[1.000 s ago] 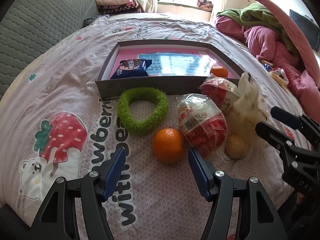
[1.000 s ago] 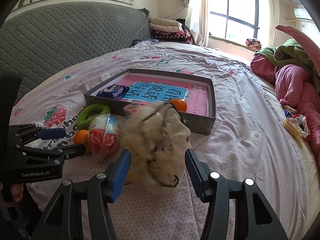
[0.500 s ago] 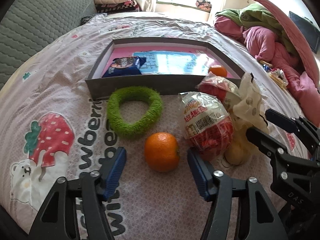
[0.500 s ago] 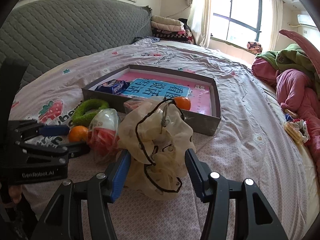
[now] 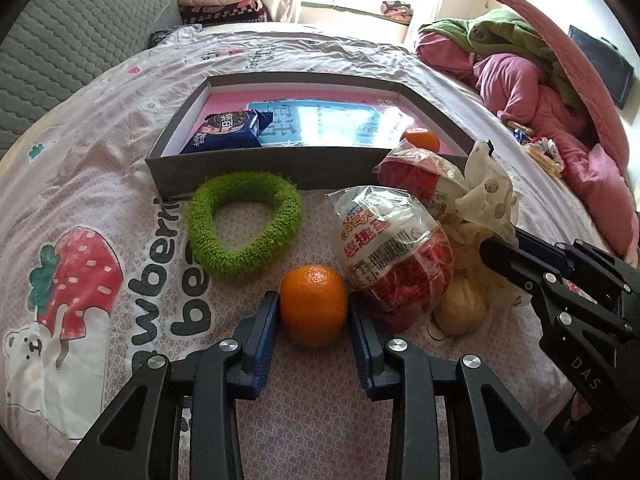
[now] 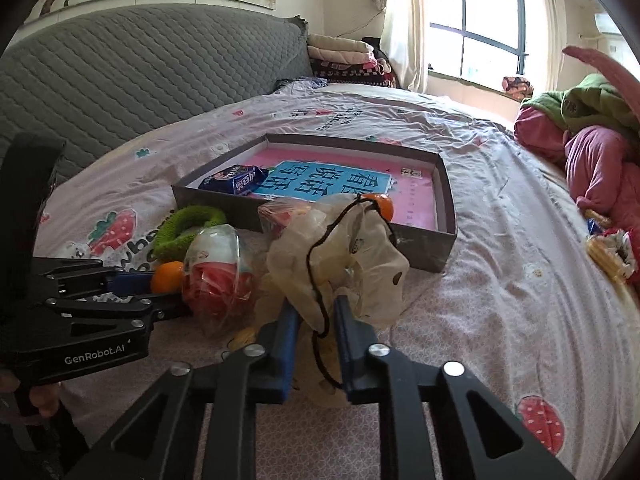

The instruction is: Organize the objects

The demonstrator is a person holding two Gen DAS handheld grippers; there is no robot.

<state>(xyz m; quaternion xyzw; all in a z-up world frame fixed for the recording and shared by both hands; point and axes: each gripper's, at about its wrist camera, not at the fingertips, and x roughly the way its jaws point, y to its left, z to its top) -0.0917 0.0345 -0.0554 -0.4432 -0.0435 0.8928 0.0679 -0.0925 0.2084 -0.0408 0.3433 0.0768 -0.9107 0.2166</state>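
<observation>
My left gripper (image 5: 313, 312) is shut on an orange (image 5: 313, 305) that rests on the bedsheet; it also shows in the right wrist view (image 6: 168, 276). My right gripper (image 6: 316, 312) is shut on a cream drawstring bag (image 6: 344, 248), also seen at the right of the left wrist view (image 5: 486, 204). A grey shallow box (image 5: 256, 170) lies beyond, holding a blue snack packet (image 5: 228, 130) and a second orange (image 5: 420, 139). A green fuzzy ring (image 5: 244, 226) and two red-and-white snack bags (image 5: 394, 254) lie in front of the box.
A small pale round item (image 5: 460, 310) lies by the snack bags. Pink and green bedding (image 5: 532, 80) is piled at the right. A grey quilted headboard (image 6: 140, 72) stands at the left. Folded blankets (image 6: 344, 56) are stacked near the window.
Both grippers moved forward and closed: the left around the orange, the right on the cream bag, which was loose between open fingers before.
</observation>
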